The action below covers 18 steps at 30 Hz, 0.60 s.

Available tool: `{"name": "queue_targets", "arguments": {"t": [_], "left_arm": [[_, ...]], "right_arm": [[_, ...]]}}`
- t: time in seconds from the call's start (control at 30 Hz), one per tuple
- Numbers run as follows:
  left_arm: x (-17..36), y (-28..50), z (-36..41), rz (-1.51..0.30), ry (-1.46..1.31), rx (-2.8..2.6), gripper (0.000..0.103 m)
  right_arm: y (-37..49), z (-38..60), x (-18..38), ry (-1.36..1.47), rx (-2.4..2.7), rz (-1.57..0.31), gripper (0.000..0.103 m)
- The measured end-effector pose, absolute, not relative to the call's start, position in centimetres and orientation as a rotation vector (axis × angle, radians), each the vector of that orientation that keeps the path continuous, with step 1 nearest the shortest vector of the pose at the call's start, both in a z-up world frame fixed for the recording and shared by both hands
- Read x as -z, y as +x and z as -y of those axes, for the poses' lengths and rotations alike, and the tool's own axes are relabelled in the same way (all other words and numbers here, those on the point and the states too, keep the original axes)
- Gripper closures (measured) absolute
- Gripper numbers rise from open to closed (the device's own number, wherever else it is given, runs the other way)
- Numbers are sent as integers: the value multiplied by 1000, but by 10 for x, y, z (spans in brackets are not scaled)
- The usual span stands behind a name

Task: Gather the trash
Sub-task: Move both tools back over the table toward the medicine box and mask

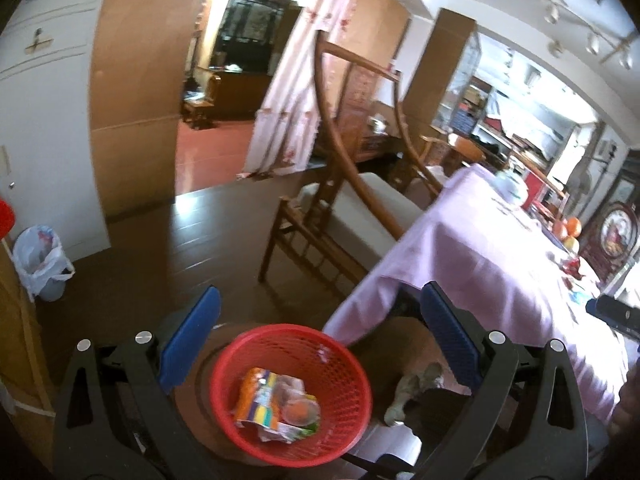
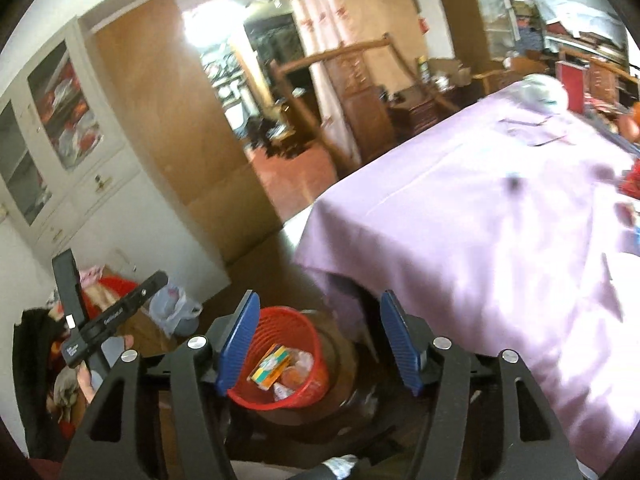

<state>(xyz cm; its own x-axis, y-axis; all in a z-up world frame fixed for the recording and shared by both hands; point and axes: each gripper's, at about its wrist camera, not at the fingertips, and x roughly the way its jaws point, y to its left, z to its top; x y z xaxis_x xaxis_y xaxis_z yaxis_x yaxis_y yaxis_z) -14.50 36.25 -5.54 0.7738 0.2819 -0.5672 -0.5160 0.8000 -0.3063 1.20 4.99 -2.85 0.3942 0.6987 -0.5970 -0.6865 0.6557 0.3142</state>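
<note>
Both hand-held grippers, left (image 1: 316,334) and right (image 2: 316,340), gape empty above the red basket (image 1: 344,396) of wrappers (image 1: 276,408); the purple-clothed tabletop (image 1: 480,256) and a chair (image 1: 320,208) stand close.

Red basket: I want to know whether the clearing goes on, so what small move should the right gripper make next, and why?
Probably swing the right gripper toward the purple-clothed table for another piece. Its jaws stand open with nothing between them, and wrappers already lie in the red basket below. Small items show at the table's far edge, too blurred to name.
</note>
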Motion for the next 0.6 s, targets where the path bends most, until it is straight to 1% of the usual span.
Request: {"name": "queue_targets", "arguments": {"t": [0.27,0.43,0.6], "left_arm": [[41,-105,-294,-574,-399,-280,7],[33,-87,-248,-598,-335,-204,7],[22,-73,-203,-608,-304,-107,7]], "right_arm": [[19,56,14,165,-747,-669,35],[10,127,9,245,-655,-595,33],[-2,198,8,331,-576,-517,28]]}}
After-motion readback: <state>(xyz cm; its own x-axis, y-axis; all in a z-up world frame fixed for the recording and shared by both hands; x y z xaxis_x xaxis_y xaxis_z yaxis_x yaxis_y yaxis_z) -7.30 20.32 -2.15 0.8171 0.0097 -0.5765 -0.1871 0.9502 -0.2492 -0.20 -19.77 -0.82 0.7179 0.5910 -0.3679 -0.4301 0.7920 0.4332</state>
